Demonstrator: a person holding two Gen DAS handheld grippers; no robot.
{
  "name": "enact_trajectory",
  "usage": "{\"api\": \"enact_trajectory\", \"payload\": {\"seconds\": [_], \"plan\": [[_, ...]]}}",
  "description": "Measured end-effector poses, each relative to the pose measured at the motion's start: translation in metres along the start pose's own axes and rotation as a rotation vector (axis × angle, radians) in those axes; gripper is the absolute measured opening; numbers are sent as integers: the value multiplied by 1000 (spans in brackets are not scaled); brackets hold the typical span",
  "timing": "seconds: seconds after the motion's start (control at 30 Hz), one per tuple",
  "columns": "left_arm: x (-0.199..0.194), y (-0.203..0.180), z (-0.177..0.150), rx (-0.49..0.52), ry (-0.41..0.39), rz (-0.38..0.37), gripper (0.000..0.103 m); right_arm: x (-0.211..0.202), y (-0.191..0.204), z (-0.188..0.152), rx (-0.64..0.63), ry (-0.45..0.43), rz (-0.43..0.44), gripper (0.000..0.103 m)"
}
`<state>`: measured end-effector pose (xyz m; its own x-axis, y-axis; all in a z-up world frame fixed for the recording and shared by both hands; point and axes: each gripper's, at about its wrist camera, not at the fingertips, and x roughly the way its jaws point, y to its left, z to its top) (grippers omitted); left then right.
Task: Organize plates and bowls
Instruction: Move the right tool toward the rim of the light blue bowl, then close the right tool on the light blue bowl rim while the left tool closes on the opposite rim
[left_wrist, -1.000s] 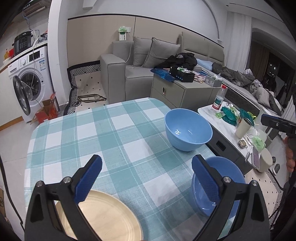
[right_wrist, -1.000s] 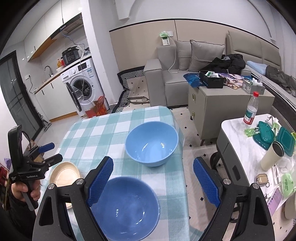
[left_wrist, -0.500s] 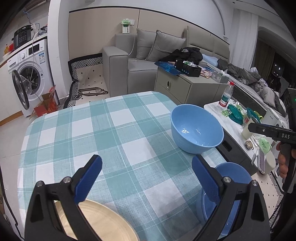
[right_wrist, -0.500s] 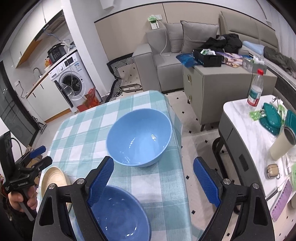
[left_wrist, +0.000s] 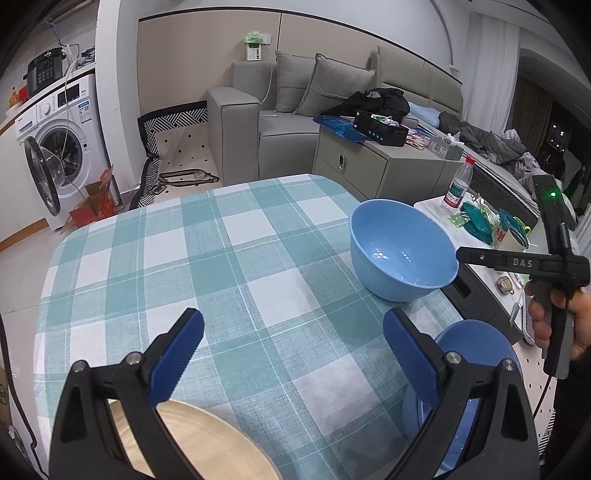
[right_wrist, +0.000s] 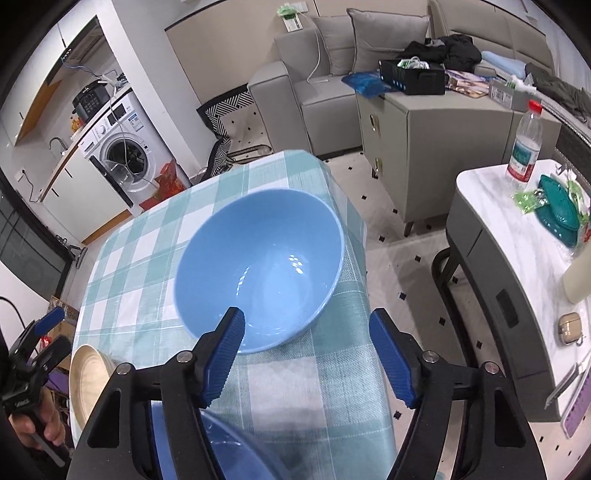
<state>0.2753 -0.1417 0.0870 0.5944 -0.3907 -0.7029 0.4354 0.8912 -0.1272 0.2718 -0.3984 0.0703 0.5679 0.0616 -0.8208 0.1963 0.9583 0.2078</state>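
Right tongs are closing, nothing gripped, as we are straddling the far bowl's near rim; left tongs are gaping idle.

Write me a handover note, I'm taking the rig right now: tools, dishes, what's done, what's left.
Left tool: open, holding nothing, above the round beige plate at the near table edge.
Right tool: jaws closing, near rim of the larger light blue bowl between them, not gripped.
Smaller darker blue bowl sits below that tool.
Done: nothing stacked.
Left: probably nest the bowls, then place the plate.
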Motion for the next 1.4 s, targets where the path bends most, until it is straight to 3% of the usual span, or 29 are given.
{"api": "enact_trajectory", "payload": {"seconds": [0.3,0.73,1.07,1.4], "plan": [[4,2,-4,-1,11,4,98,33,0,8,0,39,-14,48],[15,4,-5,-4,28,7,98,61,3,14,-54,70,-51,29],[26,4,-6,-13,48,2,98,70,27,15,-152,110,-7,17],[43,2,-12,-33,78,-10,98,79,50,9,-249,169,29,17]]}}
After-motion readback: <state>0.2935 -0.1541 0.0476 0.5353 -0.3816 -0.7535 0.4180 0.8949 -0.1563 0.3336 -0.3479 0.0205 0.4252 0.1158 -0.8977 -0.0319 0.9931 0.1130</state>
